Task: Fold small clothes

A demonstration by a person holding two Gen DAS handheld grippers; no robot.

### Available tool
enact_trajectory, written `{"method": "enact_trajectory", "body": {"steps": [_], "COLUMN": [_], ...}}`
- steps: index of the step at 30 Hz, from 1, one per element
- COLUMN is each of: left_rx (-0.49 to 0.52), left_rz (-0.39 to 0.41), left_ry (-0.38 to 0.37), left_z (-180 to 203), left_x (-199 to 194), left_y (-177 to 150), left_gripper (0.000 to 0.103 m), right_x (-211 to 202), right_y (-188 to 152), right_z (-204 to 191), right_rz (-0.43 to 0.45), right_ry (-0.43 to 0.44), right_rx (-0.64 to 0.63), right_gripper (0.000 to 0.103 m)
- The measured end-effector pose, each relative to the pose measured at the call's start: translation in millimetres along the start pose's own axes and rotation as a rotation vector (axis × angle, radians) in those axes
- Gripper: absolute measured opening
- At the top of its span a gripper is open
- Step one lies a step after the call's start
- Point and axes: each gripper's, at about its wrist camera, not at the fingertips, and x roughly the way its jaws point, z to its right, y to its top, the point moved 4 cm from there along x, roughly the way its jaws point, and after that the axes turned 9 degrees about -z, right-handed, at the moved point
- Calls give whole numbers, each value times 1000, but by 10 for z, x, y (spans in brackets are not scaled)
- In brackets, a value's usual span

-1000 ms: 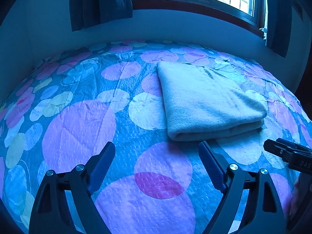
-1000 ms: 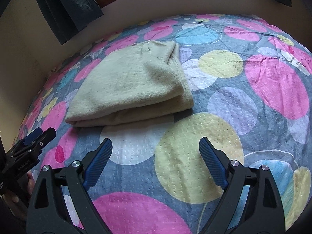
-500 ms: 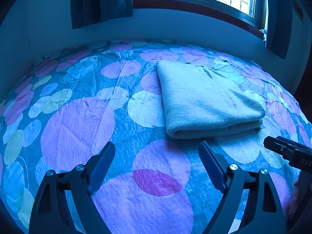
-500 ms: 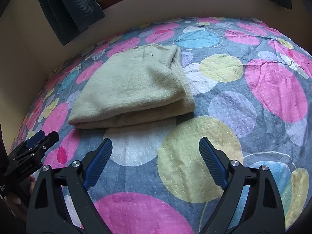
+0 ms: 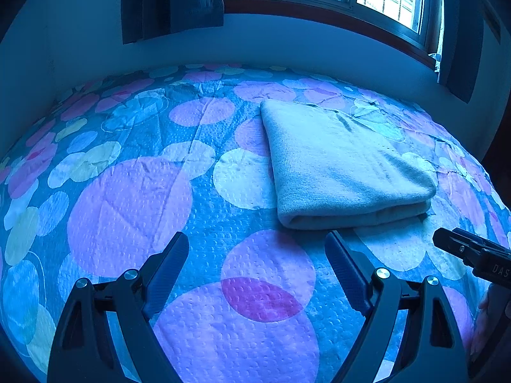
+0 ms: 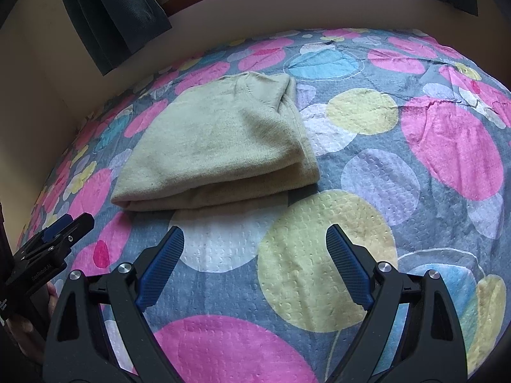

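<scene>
Fingers spread wide on both tools, nothing between them! On the left gripper (image 5: 255, 249) the blue pads frame bare bedspread (image 5: 127, 204), and the folded cream garment (image 5: 345, 166) lies just beyond its right finger (image 5: 345, 271), up and to the right. Over on the right gripper (image 6: 255, 242), also released, that same garment (image 6: 220, 140) sits ahead and to the left, near the left finger (image 6: 163, 265), flat on the bed.
</scene>
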Motion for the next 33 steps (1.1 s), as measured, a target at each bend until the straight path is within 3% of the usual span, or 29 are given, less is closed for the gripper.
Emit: {"method": "enact_trajectory", "body": {"steps": [33], "left_rx": [6], "left_rz": [8], "left_ry": [26], "left_z": [-14], "left_x": [-13], "left_y": [-13], "left_gripper": [86], "right_x": [49], "right_y": [-19], "right_z": [0], "right_rz": [-11], "right_ry": [4], "right_rx": [-7], "right_gripper": [90]}}
